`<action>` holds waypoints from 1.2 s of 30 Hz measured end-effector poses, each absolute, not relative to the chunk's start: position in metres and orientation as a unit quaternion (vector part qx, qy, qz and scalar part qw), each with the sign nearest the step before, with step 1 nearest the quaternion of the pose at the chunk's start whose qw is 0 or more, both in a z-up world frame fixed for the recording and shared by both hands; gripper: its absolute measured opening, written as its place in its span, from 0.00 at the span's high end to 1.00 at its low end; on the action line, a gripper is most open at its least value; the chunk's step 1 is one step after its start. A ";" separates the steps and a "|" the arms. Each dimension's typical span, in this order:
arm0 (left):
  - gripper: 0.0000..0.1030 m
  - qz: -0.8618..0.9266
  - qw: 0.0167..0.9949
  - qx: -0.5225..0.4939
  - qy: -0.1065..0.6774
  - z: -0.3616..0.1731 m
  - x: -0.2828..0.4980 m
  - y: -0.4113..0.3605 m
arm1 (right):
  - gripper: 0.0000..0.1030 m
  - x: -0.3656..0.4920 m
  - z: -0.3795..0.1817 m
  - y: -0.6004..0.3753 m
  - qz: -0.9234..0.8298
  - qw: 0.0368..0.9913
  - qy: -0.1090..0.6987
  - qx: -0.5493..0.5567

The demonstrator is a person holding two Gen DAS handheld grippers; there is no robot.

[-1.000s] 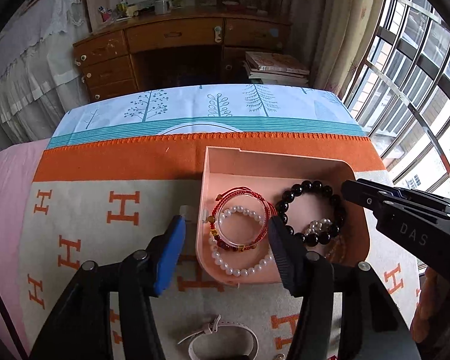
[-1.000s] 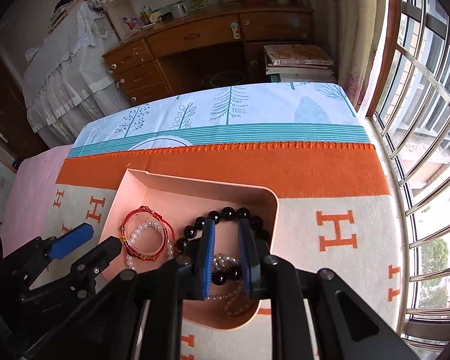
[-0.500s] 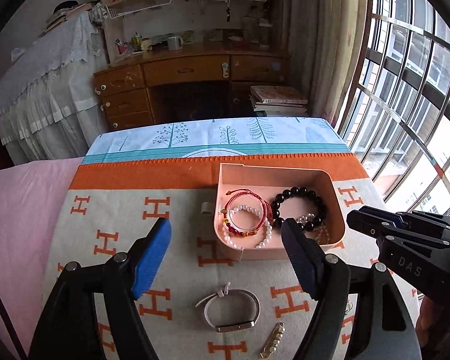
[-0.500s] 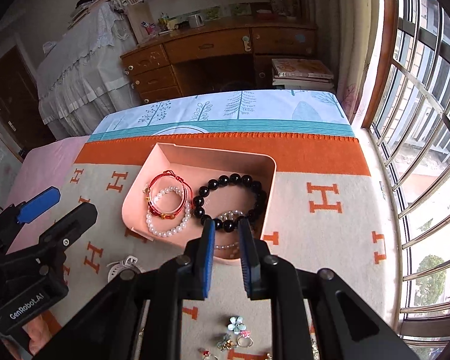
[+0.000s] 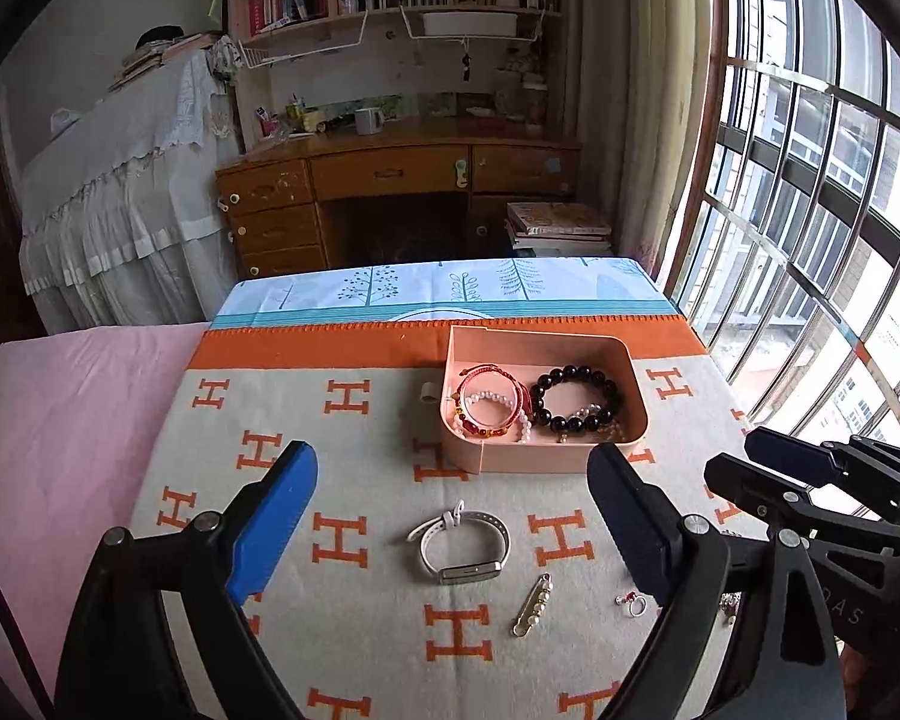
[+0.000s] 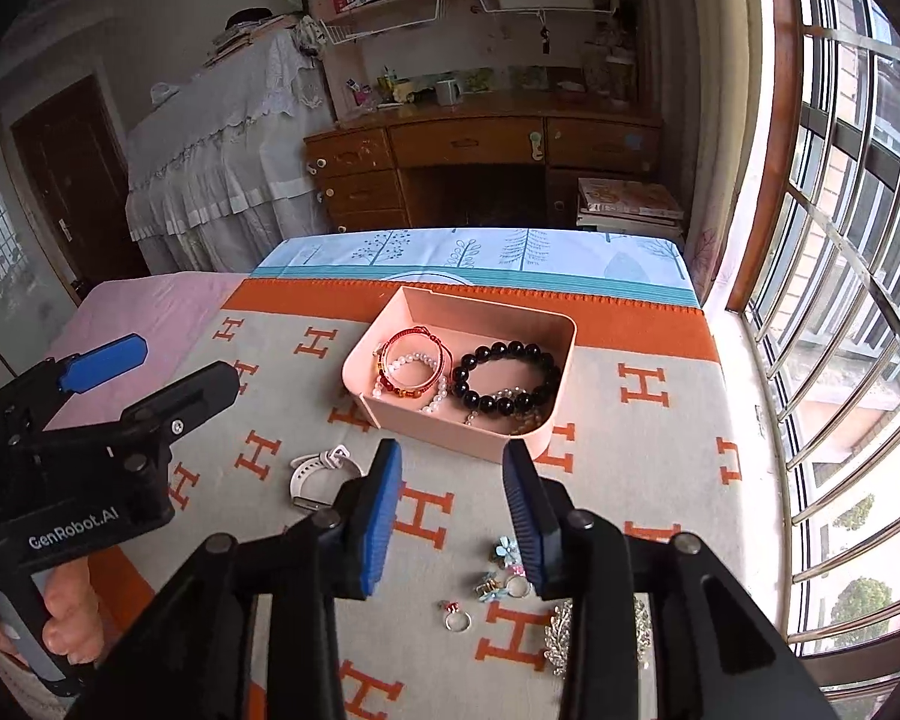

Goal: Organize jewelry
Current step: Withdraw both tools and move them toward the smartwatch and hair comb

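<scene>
A pink tray point(image 5: 570, 461) point(image 6: 561, 327) on the H-pattern blanket holds a red cord bracelet point(image 5: 491, 373), a pearl bracelet point(image 5: 525, 429) and a black bead bracelet point(image 5: 576, 372) point(image 6: 507, 351). In front of it lie a white watch band point(image 5: 459, 540) point(image 6: 312, 468), a pearl pin point(image 5: 534, 597), a ring point(image 5: 630, 602) point(image 6: 457, 618), flower charms point(image 6: 504, 552) and a silver brooch point(image 6: 561, 636). My left gripper point(image 5: 453, 507) is open and empty above the band. My right gripper point(image 6: 453, 501) is open and empty above the small pieces.
The blanket point(image 5: 342, 600) covers a bed with a pink sheet point(image 5: 60, 420) at left. A window with bars point(image 5: 810, 240) is at right. A wooden desk point(image 5: 390, 180) stands beyond the bed's far end.
Both grippers have pulled back and up from the tray. The right gripper, nearly shut before, has opened. The loose jewelry in front of the tray has come into view.
</scene>
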State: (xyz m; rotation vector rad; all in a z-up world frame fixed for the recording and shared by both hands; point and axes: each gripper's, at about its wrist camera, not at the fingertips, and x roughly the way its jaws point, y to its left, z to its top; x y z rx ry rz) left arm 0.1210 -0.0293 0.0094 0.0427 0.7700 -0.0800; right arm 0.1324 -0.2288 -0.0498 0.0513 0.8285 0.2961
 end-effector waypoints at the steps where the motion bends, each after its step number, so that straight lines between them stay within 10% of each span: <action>1: 0.12 -0.043 0.926 0.020 0.374 0.010 0.115 -0.031 | 0.65 0.127 -0.049 -0.230 0.138 0.907 0.397 0.021; 36: 0.01 -0.061 0.893 -0.001 0.447 -0.070 0.053 -0.055 | 0.58 0.031 -0.107 -0.297 0.136 0.898 0.417 0.028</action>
